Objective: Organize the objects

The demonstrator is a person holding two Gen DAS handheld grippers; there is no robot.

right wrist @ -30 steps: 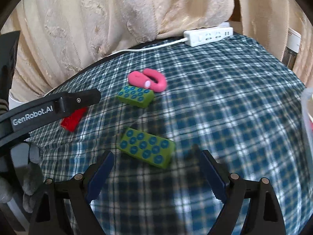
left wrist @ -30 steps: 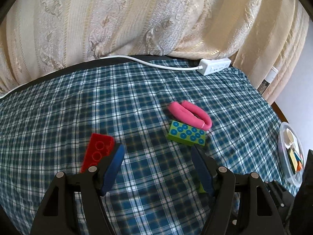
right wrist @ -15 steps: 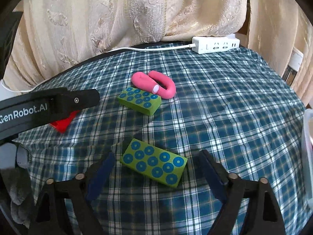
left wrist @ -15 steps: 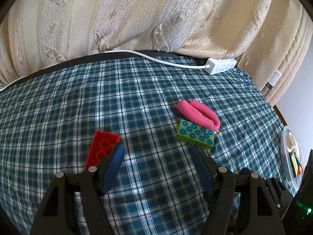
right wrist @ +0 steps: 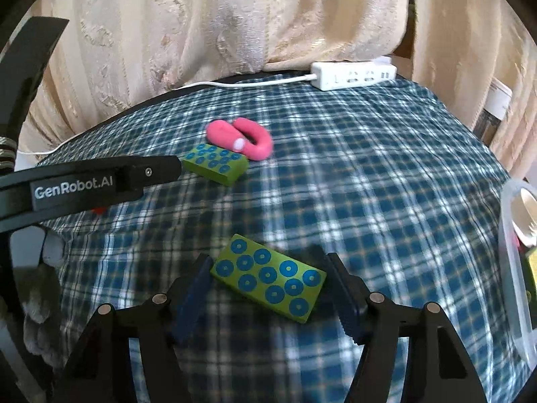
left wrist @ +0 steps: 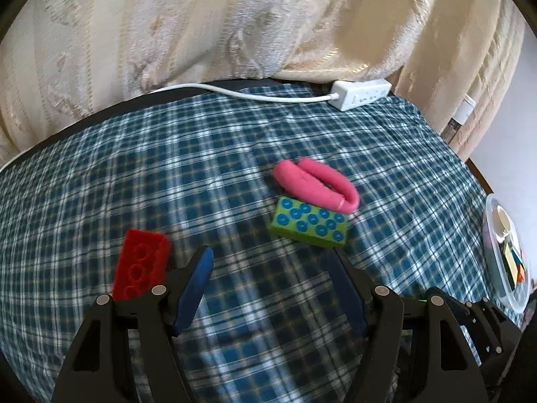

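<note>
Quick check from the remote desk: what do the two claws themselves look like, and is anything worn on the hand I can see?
Both the left claw and the right claw have black plastic frames with silver screws and dark blue ribbed pads. In the right wrist view the left one's black side bar carries white "GenRobot.AI" lettering. The hand beneath it wears a grey glove.

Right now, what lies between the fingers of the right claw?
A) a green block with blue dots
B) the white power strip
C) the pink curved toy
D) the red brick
A: in the right wrist view the green block with blue dots lies between the closing jaws of the right claw, pads not visibly pressing it.
</note>
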